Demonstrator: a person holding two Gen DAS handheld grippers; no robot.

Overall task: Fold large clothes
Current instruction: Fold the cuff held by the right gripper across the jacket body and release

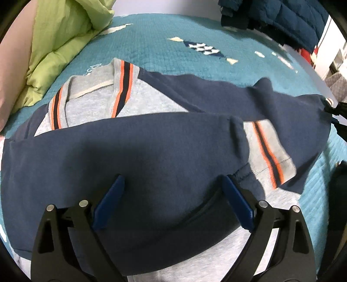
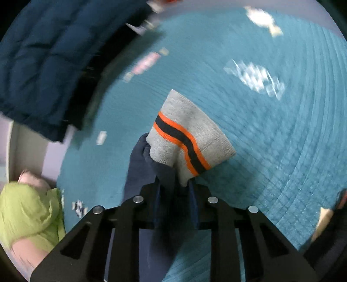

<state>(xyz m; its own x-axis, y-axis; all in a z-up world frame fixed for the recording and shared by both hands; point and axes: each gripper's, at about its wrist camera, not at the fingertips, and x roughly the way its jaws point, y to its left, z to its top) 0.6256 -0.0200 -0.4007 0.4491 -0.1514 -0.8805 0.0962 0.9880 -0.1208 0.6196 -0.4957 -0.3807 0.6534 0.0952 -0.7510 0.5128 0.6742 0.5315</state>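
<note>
A grey sweatshirt (image 1: 151, 93) with navy sleeves and orange-and-black striped trim lies on a teal bedspread (image 1: 151, 36). One navy sleeve (image 1: 130, 156) is folded across its body, its grey striped cuff (image 1: 269, 151) to the right. My left gripper (image 1: 173, 182) hovers just over this sleeve, jaws wide open with nothing between the blue pads (image 1: 110, 201). The other navy sleeve (image 1: 238, 95) stretches off to the right. In the right wrist view my right gripper (image 2: 174, 186) is shut on that sleeve's end, with its grey striped cuff (image 2: 188, 138) sticking out beyond the fingers above the bedspread (image 2: 271, 151).
A lime-green blanket (image 1: 60, 41) is bunched at the bed's far left, also seen as the lime-green heap (image 2: 28, 212) in the right wrist view. A dark blue padded jacket (image 1: 282, 17) lies at the far right corner, the same jacket (image 2: 39, 60) at upper left for the right wrist.
</note>
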